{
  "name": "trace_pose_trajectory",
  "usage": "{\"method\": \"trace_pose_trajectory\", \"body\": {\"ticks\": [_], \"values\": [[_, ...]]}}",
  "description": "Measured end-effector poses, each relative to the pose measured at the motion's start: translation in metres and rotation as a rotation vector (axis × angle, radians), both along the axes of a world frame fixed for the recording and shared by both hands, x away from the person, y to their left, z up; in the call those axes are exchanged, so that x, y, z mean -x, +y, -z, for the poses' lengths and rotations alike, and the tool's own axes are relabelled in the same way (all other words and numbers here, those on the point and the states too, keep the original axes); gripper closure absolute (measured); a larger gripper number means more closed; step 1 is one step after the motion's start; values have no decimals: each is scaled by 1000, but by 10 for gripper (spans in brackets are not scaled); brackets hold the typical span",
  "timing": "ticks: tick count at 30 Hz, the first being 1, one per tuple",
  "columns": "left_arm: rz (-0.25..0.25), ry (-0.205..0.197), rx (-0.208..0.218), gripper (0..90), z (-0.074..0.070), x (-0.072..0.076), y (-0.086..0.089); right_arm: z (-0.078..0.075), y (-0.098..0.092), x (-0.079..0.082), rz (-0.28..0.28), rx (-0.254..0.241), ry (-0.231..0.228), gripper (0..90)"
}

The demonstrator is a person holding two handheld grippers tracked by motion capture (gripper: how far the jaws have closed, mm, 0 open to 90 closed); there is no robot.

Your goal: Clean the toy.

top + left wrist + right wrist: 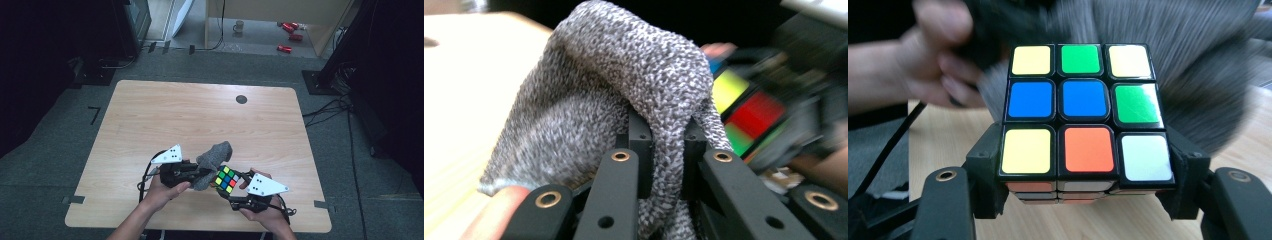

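- Left gripper view: grey knit cloth [624,100] drapes over the jaws, hiding their tips; its lower end runs off the bottom edge.
- Rubik's cube [749,117] behind it is blurred, partly covered.
- Right gripper view: left hand [933,65] and cloth [1173,60] smeared; cube's [1083,112] far faces hidden.

Grey cloth [624,75] looks knitted and rough; cube [1083,112] glossy plastic (stickers shiny); table [165,115] matt wood.
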State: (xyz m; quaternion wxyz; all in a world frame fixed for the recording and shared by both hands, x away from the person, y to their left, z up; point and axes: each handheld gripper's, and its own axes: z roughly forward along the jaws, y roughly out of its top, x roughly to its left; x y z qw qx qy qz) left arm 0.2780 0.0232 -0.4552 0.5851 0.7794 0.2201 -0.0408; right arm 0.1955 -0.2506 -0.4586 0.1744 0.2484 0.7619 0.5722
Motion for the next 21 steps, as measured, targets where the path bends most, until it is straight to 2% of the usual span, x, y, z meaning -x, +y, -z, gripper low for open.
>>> {"method": "trace_pose_trajectory", "body": {"ticks": [1, 2, 3, 5, 6, 7, 9, 10, 11, 12, 14, 16, 19, 20, 21], "values": [[-11, 13, -13, 837, 2, -2, 0, -5, -5, -1, 21, -49, -9, 346], [-10, 2, -43, 836, 5, -1, -3, -8, -8, -2, 35, -85, -9, 347], [-10, 2, -43, 836, 5, -1, -3, -8, -8, -2, 35, -85, -9, 347], [33, -18, -59, 836, 7, 5, -12, -13, -14, -4, 78, -141, -6, 346], [87, -35, -49, 835, 7, 12, -19, -14, -18, -6, 93, -207, 23, 346], [87, -35, -49, 833, 7, 12, -19, -13, -18, -7, 95, -220, 37, 346], [143, -87, -38, 833, 5, 21, -26, -12, -18, -8, 96, -229, 50, 346], [146, -125, -45, 834, 5, 24, -27, -10, -18, -9, 94, -240, 58, 346], [157, -139, -38, 834, 4, 25, -26, -9, -22, -11, 98, -291, 94, 346], [150, -161, -21, 834, 3, 26, -23, -9, -24, -12, 108, -307, 115, 346], [133, -173, -30, 835, 2, 26, -23, -8, -26, -14, 113, -317, 127, 346], [106, -179, -75, 834, 4, 25, -27, -6, -24, -14, 90, -331, 158, 346], [48, -210, -175, 835, 8, 25, -31, -7, -11, -11, 46, -279, 160, 346], [24, -218, -190, 835, 8, 24, -31, -6, -8, -11, 42, -262, 159, 346], [11, -213, -185, 835, 7, 22, -28, -6, -4, -11, 52, -233, 155, 346]]}}
